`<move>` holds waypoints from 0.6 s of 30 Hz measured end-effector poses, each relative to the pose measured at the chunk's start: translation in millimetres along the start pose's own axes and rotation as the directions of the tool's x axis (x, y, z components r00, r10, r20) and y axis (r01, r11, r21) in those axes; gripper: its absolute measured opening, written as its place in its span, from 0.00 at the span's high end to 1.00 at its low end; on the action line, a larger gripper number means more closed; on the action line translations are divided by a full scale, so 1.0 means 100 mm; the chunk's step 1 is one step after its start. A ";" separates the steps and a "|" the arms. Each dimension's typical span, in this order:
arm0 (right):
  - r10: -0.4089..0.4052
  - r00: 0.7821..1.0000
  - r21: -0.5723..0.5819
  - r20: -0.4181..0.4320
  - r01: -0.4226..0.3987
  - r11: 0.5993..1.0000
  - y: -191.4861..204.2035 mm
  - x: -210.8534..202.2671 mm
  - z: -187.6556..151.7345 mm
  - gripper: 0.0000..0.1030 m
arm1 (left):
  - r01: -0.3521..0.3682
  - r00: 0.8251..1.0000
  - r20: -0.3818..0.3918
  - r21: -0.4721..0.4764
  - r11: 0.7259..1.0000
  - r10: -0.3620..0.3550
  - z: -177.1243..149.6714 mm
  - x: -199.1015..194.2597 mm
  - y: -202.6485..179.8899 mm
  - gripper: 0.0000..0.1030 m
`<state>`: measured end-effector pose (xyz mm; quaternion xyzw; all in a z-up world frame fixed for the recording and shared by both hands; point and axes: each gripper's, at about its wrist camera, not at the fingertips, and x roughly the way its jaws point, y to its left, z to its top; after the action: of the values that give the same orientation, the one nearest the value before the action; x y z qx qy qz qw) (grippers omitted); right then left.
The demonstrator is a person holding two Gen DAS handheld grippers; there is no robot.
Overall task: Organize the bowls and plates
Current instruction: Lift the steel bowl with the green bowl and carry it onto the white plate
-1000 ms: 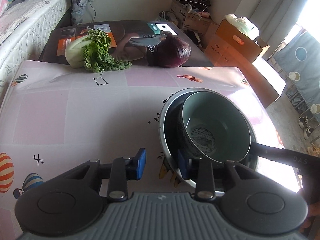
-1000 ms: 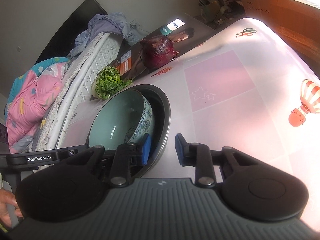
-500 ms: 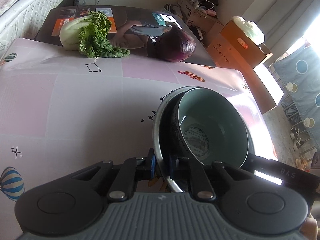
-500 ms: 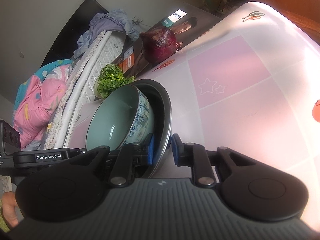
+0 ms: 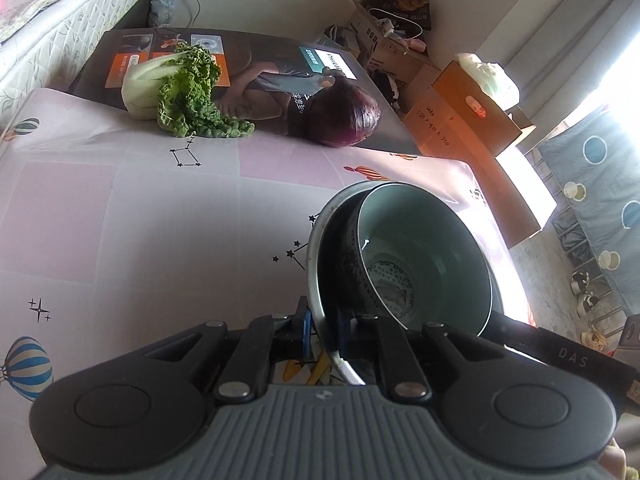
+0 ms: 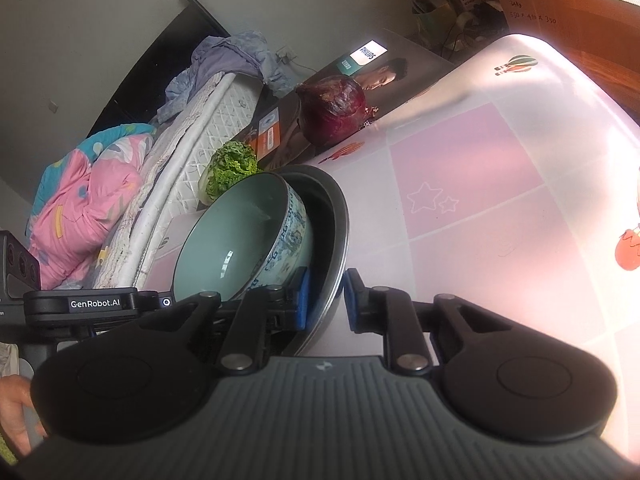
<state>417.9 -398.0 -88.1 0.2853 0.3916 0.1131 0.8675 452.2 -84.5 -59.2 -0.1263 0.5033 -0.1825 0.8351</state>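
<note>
the left claw (image 5: 322,332) is clamping the near rim of a metal basin (image 5: 316,240), one blue pad outside the wall and one inside. the right claw (image 6: 324,298) is clamping the same basin's rim (image 6: 340,216) from the opposite side, again with a pad on each face. a celadon bowl with blue pattern outside (image 5: 424,256) is sitting tilted inside the basin, leaning against its wall. the basin is sitting on the bench (image 5: 120,220), which is wearing a pink cloth printed with balloons and stars. at the bench's far edge a leafy green cabbage (image 5: 180,84) and a red cabbage (image 5: 344,116) are lying well apart from the basin, against a printed box (image 5: 256,60).
</note>
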 end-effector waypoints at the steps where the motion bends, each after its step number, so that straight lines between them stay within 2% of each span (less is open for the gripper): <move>1: 0.002 1.000 -0.004 0.008 -0.002 1.000 0.03 -0.04 0.02 0.83 | 0.007 1.000 0.011 0.002 1.000 -0.007 0.01 -0.06 -0.01 0.88; 6: 0.014 0.998 -0.049 0.053 -0.011 0.999 0.28 -0.36 0.09 0.83 | 0.035 0.998 0.057 0.003 0.999 -0.035 0.00 -0.39 -0.09 0.87; 10: 0.037 0.997 -0.075 0.071 -0.031 0.997 0.47 -0.65 0.01 0.83 | 0.049 0.995 0.092 -0.004 0.999 -0.049 -0.12 -0.70 -0.11 0.88; 14: 0.063 0.996 -0.065 0.056 -0.059 0.996 0.59 -0.86 -0.19 0.83 | 0.054 0.993 0.107 -0.019 0.998 -0.052 -0.33 -0.99 -0.07 0.88; 18: 0.073 0.997 -0.062 0.020 -0.072 0.995 0.70 -1.05 -0.58 0.83 | 0.036 0.994 0.108 -0.035 0.999 -0.032 -0.64 -1.22 0.01 0.88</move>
<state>306.8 -361.8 -13.7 0.2738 0.3676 0.1532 0.8754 343.5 -32.8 7.2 -0.1597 0.4589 -0.1805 0.8552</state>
